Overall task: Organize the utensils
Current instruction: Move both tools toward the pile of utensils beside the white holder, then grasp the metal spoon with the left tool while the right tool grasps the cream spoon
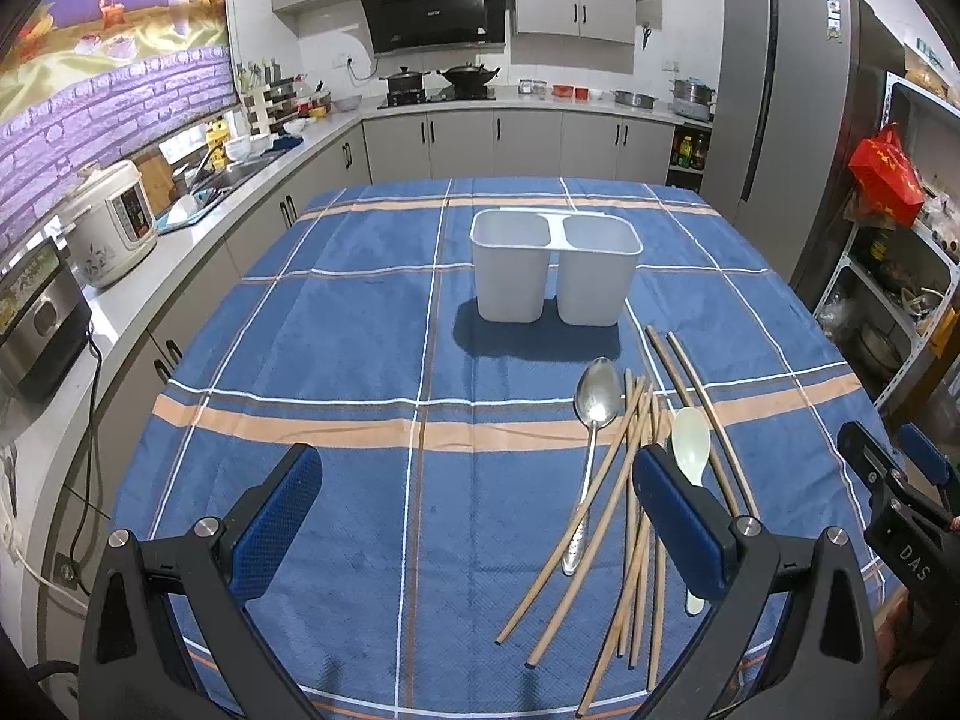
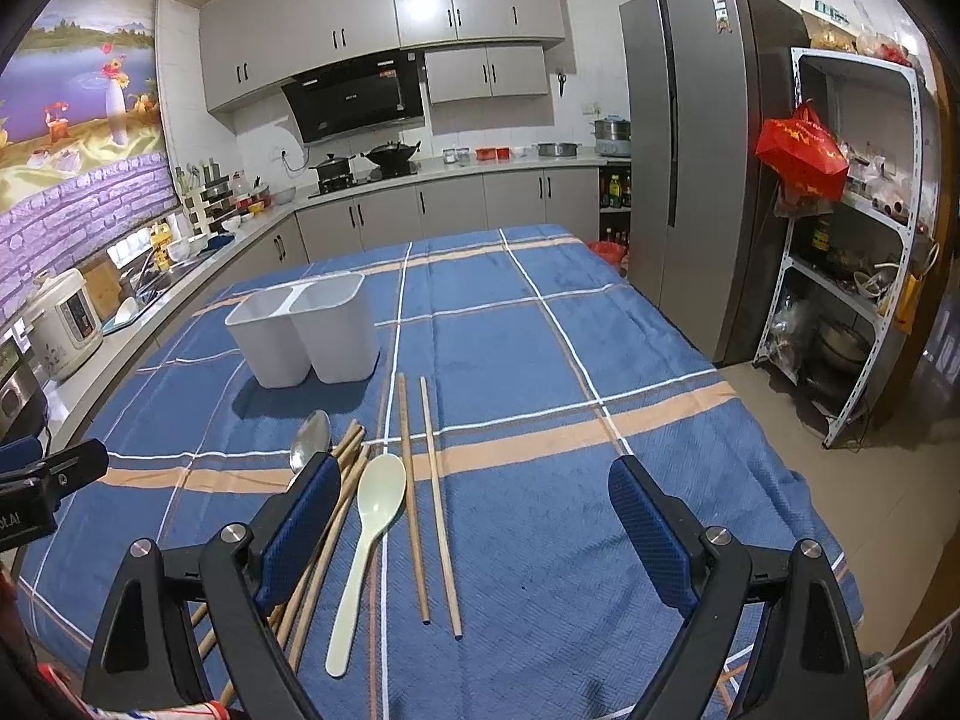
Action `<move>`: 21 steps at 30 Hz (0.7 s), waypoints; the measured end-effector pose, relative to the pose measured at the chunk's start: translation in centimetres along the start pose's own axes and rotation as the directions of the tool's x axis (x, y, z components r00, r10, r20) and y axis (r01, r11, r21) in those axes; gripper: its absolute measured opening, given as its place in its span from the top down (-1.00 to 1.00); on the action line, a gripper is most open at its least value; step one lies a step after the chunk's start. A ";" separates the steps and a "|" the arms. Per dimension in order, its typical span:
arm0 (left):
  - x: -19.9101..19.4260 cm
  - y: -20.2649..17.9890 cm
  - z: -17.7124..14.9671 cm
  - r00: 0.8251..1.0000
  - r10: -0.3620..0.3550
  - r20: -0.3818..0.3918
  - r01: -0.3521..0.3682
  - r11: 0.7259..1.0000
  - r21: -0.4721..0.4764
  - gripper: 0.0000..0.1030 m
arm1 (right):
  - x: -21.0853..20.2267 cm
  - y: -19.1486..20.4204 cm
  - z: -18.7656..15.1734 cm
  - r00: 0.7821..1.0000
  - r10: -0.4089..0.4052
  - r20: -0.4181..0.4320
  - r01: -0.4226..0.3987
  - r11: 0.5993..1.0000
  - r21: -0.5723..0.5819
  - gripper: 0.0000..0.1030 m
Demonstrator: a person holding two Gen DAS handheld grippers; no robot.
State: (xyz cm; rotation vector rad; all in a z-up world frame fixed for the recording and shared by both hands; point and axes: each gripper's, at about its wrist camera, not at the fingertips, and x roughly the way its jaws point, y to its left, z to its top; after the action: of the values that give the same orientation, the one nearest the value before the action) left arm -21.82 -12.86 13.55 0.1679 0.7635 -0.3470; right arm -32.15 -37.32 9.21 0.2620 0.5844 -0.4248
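Note:
A white two-compartment utensil holder (image 1: 555, 267) (image 2: 306, 336) stands empty on the blue plaid tablecloth (image 1: 360, 360). In front of it lie a metal spoon (image 1: 591, 438) (image 2: 311, 438), a pale green plastic spoon (image 1: 690, 450) (image 2: 369, 534) and several wooden chopsticks (image 1: 606, 516) (image 2: 423, 498). My left gripper (image 1: 474, 516) is open and empty, above the cloth to the left of the utensils. My right gripper (image 2: 474, 528) is open and empty, hovering over the chopsticks and green spoon; it also shows in the left wrist view (image 1: 900, 480).
Kitchen counter with a rice cooker (image 1: 111, 222), sink and stove runs along the left and back. A grey fridge (image 2: 696, 150) and a metal shelf rack (image 2: 852, 240) stand to the right of the table. The table's right edge (image 2: 780, 420) drops to the floor.

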 end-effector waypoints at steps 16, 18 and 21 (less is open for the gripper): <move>10.3 0.1 2.5 0.962 -0.217 -0.163 0.220 0.975 0.000 -0.94 | 6.3 -1.4 -1.3 0.959 0.191 -0.210 -0.193 0.981 0.013 -0.60; 12.2 -0.4 3.2 0.942 -0.273 -0.196 0.276 0.961 -0.012 -0.86 | 7.8 -0.8 -1.1 0.928 0.278 -0.249 -0.277 0.960 0.038 -0.40; 15.6 -1.0 4.4 0.896 -0.363 -0.255 0.361 0.931 -0.057 -0.65 | 10.7 0.1 -0.6 0.868 0.390 -0.308 -0.380 0.920 0.096 -0.14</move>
State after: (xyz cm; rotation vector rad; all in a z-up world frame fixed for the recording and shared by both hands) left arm -8.94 -18.78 5.74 0.0614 1.0615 -0.6864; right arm -24.31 -40.40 2.52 0.4756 0.8261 0.0013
